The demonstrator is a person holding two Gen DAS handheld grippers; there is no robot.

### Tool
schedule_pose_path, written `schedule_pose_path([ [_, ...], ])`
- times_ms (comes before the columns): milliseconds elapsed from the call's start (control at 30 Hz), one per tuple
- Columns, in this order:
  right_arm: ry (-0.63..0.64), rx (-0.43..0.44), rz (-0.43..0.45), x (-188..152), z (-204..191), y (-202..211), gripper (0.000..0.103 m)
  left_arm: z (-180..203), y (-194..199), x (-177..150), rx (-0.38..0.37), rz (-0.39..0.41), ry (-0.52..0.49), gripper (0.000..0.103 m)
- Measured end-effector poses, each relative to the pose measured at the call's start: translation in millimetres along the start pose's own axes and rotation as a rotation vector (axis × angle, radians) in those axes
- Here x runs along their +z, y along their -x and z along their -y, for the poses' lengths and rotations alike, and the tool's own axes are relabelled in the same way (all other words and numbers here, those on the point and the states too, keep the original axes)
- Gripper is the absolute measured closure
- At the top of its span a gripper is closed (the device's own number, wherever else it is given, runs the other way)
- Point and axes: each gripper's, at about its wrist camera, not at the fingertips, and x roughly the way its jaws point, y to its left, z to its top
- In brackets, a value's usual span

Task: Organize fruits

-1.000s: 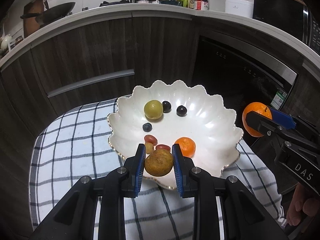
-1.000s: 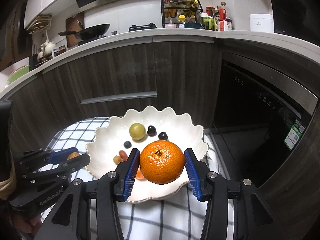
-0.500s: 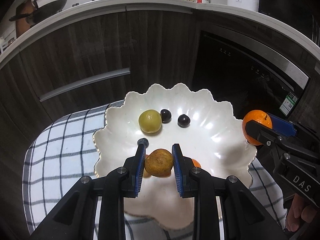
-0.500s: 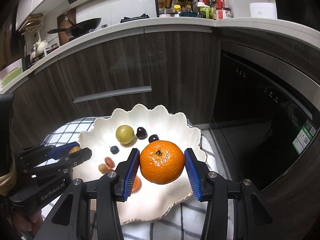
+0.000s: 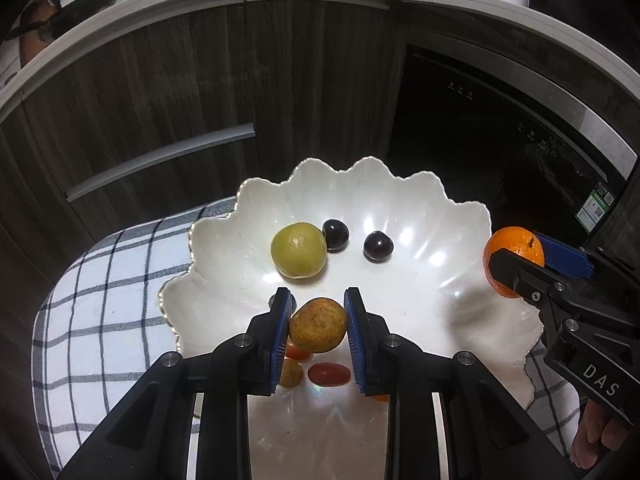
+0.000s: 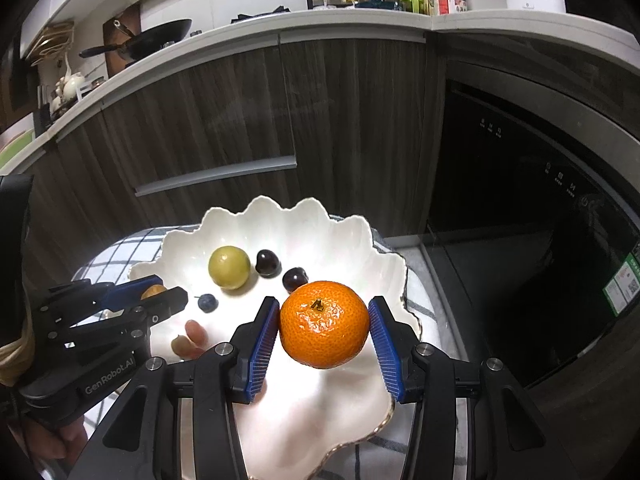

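Where right hand-held gripper [image 6: 324,330] clamps mandarin [image 6: 324,330], left [image 5: 318,330] grips brownish fruit [image 5: 318,330], blueberry [image 6: 207,302] right-view only

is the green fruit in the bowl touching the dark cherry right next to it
Touching. In the left wrist view the green fruit and the nearer dark cherry meet with no white of the bowl between them.

We counted one white scalloped bowl [image 5: 452,216] at mid-frame. In it lay one yellow-green round fruit [image 5: 298,255], two dark cherries [image 5: 335,234] [image 5: 378,246], one blueberry [image 6: 207,302] and two red cherry tomatoes [image 5: 329,374] [image 5: 297,353]. Two tongs were in view: the left tongs [image 5: 318,326] clamped one brownish-yellow fruit [image 5: 318,330], the right tongs [image 6: 324,330] one orange mandarin [image 6: 324,330].
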Motion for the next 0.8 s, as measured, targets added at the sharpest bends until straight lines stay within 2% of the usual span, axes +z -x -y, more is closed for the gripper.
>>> schedule_pose_path([
  [100, -0.005, -0.005, -0.012, -1, 3, -4, 0.055, 4, -2, 0, 0.006, -0.004, -0.02, 0.073],
  [167, -0.007, -0.007, -0.02, -2, 5, -6, 0.055, 5, -2, 0, 0.012, 0.001, -0.026, 0.062],
  [333, -0.007, -0.018, -0.049, -5, 7, -10, 0.052, 3, 2, -2, 0.031, 0.001, -0.021, 0.043],
  [367, -0.009, -0.02, -0.049, -5, 7, -10, 0.048, 1, 5, -3, 0.039, 0.002, -0.02, 0.039],
  [433, -0.014, -0.026, -0.032, -5, 7, -5, 0.025, -1, 8, -4, 0.053, 0.004, -0.014, 0.032],
  [500, -0.017, -0.035, -0.008, -4, 6, 2, 0.021, -4, 15, -6, 0.064, 0.011, -0.005, 0.027],
  [667, -0.011, -0.044, 0.005, -2, 1, 13, 0.021, -8, 33, -10, 0.093, 0.023, 0.007, 0.016],
  [800, -0.012, -0.039, 0.013, -4, -5, 26, 0.021, -10, 56, -14, 0.125, 0.042, 0.013, 0.014],
])
